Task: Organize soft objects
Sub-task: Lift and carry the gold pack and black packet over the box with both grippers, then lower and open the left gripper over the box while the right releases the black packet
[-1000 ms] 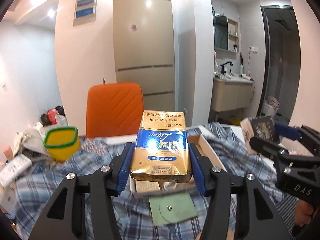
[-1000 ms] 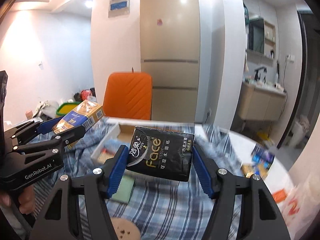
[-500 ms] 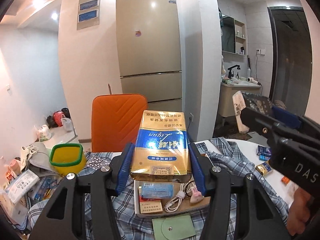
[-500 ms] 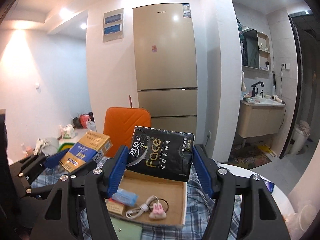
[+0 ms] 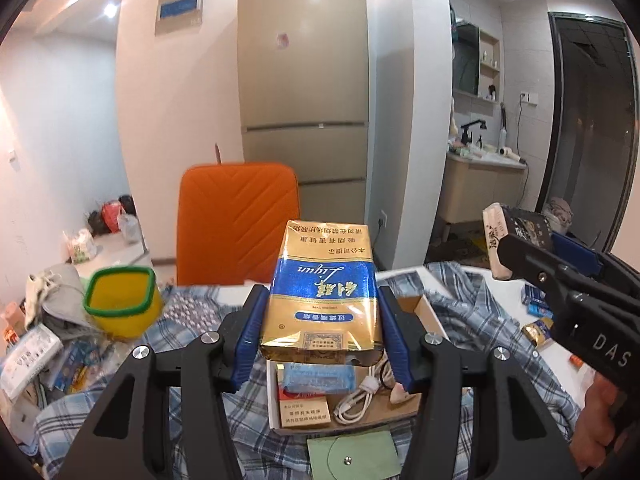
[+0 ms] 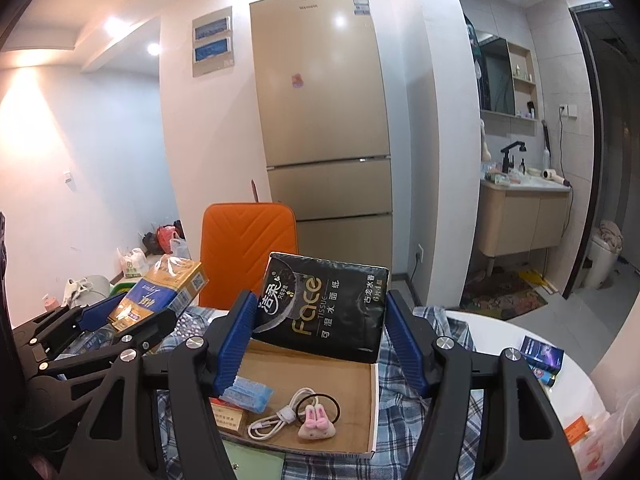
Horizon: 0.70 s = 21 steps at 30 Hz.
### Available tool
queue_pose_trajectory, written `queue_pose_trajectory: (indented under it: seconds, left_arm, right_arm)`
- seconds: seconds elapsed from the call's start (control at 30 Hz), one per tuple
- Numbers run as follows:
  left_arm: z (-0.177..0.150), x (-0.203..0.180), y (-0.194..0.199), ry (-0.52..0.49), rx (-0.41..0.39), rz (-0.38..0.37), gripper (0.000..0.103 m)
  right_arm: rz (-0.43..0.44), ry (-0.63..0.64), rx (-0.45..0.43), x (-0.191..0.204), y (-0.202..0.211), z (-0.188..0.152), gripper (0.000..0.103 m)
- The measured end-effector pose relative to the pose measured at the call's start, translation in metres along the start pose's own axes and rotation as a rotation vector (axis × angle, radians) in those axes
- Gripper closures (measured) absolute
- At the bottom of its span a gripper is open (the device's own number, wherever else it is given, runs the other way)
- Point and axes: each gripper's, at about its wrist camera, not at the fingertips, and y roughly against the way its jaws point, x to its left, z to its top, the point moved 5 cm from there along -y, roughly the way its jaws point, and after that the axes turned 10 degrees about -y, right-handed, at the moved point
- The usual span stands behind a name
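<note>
We see white walls, recessed ceiling lights (image 6: 153, 49) glowing warm at upper left. Tall beige fridge (image 6: 324, 128) stands against back wall, small sticker on upper door. Panel with two blue strips (image 6: 212, 40) hangs on wall left of fridge. Orange padded chair back (image 6: 248, 248) sits before fridge. We note alcove at right: vanity cabinet (image 6: 524, 216) with black faucet (image 6: 510, 154), mirror and shelves above. Dark doorway (image 5: 592, 128) at far right, grey floor.
</note>
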Motion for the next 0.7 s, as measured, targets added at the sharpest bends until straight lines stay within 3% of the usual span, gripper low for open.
queue_pose_trajectory:
  seconds: [0.33, 0.7]
  left_arm:
    - [-0.037, -0.001, -0.060, 0.024, 0.162, -0.074, 0.050]
    - [-0.075, 0.002, -0.112, 0.021, 0.305, -0.070, 0.050]
  right_arm:
    - [-0.012, 0.007, 0.145, -0.006, -0.056, -0.036, 0.036]
    - [-0.070, 0.065, 0.268, -0.016, -0.107, -0.080, 0.036]
